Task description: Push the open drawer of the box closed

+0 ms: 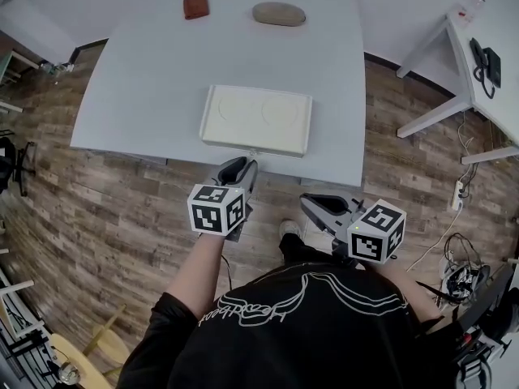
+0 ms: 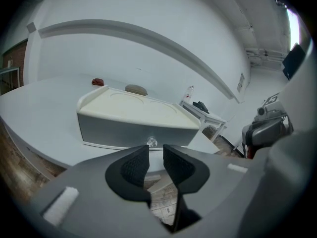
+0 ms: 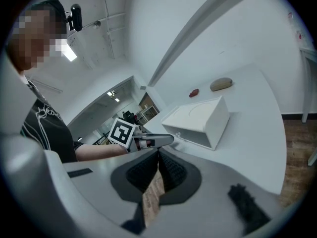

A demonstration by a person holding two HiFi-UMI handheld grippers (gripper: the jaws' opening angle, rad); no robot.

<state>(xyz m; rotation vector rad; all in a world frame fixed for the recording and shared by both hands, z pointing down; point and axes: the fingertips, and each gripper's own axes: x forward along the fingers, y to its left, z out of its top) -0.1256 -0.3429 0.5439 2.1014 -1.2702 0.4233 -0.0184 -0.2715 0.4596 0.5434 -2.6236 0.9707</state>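
Lining up left gripper [image 1: 241,167], jaws slightly apart and empty, with knob [image 2: 151,142] of drawer [image 2: 124,130] in box [image 1: 256,118] at desk [image 1: 146,87] near edge; right gripper [image 3: 158,158] jaws together, idle. Push flat, straight in.

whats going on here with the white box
A person holds a two-jaw gripper in each hand at a table. The left gripper, jaws slightly apart and empty, sits just in front of the knob on the white box, whose drawer front looks flush. The right gripper hangs back, shut.
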